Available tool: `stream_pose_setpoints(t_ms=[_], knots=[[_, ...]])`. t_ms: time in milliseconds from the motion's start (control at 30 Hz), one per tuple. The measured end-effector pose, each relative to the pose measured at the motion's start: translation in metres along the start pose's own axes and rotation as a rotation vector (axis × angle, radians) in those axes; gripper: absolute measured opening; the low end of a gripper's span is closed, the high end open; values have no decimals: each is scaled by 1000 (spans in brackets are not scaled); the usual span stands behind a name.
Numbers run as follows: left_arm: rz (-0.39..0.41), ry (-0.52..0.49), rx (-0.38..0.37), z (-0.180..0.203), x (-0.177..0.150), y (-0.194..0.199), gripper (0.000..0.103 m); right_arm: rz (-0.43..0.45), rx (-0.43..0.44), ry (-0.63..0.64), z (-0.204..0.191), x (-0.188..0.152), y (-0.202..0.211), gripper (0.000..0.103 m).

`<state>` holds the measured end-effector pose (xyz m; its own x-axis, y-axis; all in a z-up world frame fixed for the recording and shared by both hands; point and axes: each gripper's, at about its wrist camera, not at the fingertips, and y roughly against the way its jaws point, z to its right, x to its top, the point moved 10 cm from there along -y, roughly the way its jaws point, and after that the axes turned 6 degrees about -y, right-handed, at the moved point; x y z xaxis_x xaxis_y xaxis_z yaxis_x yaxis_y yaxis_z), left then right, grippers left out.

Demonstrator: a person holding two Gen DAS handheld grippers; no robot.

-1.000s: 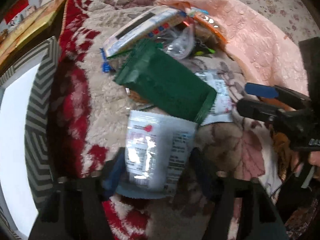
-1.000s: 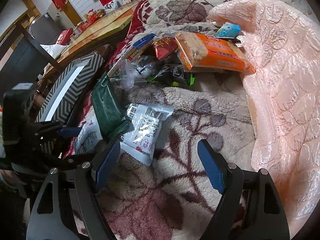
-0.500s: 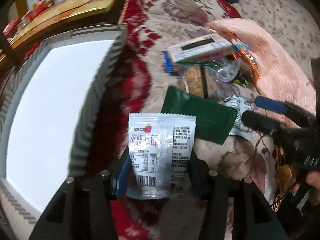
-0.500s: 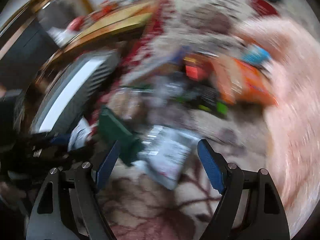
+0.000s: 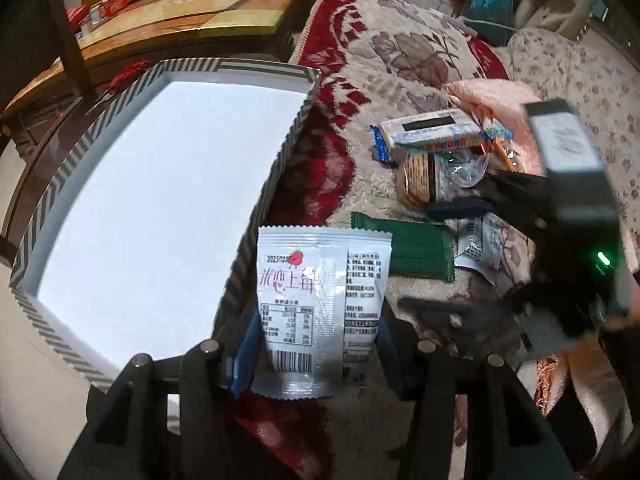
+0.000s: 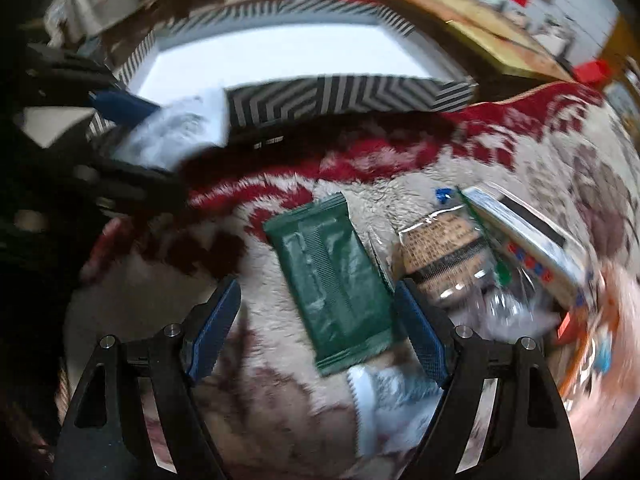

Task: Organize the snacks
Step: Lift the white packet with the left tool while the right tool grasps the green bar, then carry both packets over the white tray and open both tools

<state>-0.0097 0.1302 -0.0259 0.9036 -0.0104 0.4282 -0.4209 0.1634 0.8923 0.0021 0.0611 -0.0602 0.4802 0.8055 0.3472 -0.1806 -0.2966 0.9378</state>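
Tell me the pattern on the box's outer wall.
Black-and-white chevron stripes on the box, clearest in the right wrist view.

White snack pouch (image 5: 320,304): glossy plastic film w/ crimped, serrated edge, printed. Green packet (image 6: 336,280): plastic foil, duller sheen, creased. Biscuit pack (image 5: 420,178): clear shiny wrap, contents visible thru it. Blanket (image 6: 400,184): thick fleecy cloth, rough pile, red & cream. Pink cover (image 5: 480,96): quilted cloth, soft sheen. Striped box (image 5: 256,204): cardboard/paper, matt; inside smooth white. Left tool (image 5: 316,356) & right tool (image 6: 316,322): matt black plastic arms, blue textured rubbery pads, small bright metal pins. Wooden furniture top (image 5: 200,20) at back: polished, glossy.
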Motion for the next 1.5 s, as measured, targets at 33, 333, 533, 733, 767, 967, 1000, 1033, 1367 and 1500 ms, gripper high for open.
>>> stream_pose_setpoints(t_ms=[33, 333, 533, 733, 767, 967, 1000, 1033, 1367, 1500], knots=[[1, 11, -6, -1, -1, 1, 55, -4, 8, 12, 4, 2, -2, 80], [-1, 64, -19, -11, -3, 0, 55, -94, 92, 93, -1, 7, -24, 70], [15, 78, -15, -13, 0, 3, 55, -50, 89, -5, 2, 1, -10, 43], [58, 87, 4, -14, 9, 18, 55, 89, 44, -130, 0, 0, 27, 43], [65, 90, 8, -15, 11, 21, 55, 114, 44, -148, 0, 4, 33, 43], [96, 114, 52, -27, 21, 31, 55, 208, 57, -251, -11, 19, 54, 43], [101, 117, 60, -28, 23, 32, 55, 219, 53, -262, -12, 23, 54, 43], [105, 119, 65, -29, 24, 34, 55, 230, 54, -279, -13, 28, 54, 43], [133, 148, 109, -50, 30, 41, 55, 280, 71, -371, -17, 48, 60, 43], [143, 165, 124, -60, 34, 44, 55, 285, 76, -377, -17, 58, 61, 43]])
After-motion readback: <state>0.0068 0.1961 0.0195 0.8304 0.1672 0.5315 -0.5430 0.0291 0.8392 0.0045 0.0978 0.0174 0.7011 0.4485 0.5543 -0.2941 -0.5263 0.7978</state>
